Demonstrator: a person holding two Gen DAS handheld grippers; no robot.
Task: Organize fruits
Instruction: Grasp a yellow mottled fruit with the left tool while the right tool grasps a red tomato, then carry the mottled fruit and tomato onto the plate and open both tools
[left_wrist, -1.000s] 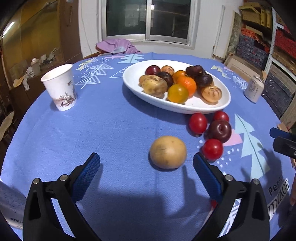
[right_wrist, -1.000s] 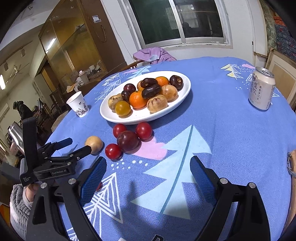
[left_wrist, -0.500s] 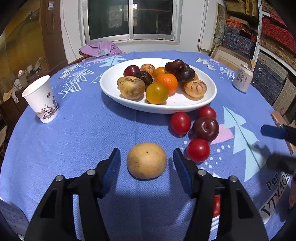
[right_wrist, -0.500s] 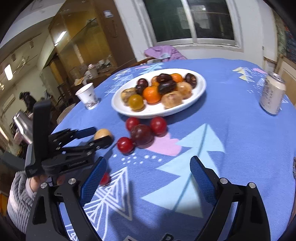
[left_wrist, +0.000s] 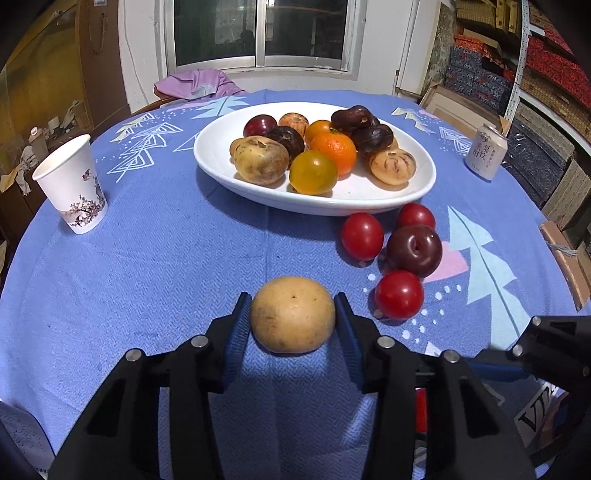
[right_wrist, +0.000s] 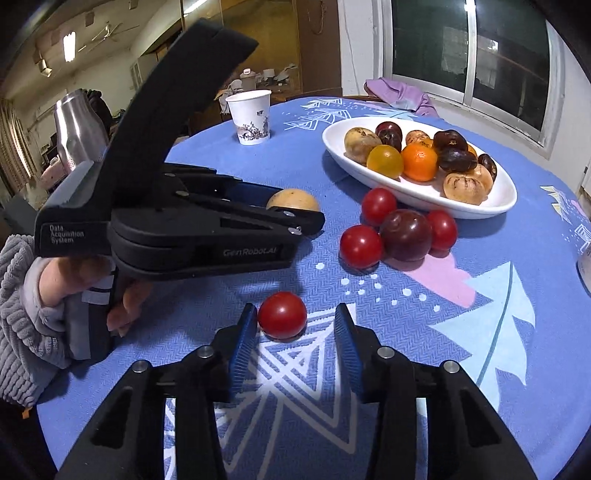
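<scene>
1. both grippers have narrowed since a second ago: the left gripper (left_wrist: 293, 325) had its pads wide on either side of the tan round fruit (left_wrist: 293, 314), and the right gripper (right_wrist: 294, 334) has swung over from bare cloth to a lone red tomato (right_wrist: 282, 314).
2. the left gripper's jaws are closing and its blue pads now touch the tan round fruit on both sides; the fruit sits on the blue tablecloth (left_wrist: 155, 258).
3. the right gripper's jaws are closing with the lone red tomato between them; the tomato lies against the left pad, with a clear gap to the right pad.
4. the white oval plate (left_wrist: 221, 166) holds a heap of fruit: an orange, a yellow tomato, brown and dark pieces.
5. just in front of the plate, 3 red tomatoes (left_wrist: 362, 236) cluster around a dark plum (left_wrist: 413, 249).
6. a paper cup (left_wrist: 72, 184) stands upright at the left, a drink can (left_wrist: 485, 151) at the right.
7. a hand (right_wrist: 74, 280) in a grey sleeve grips the left gripper's handle.
</scene>
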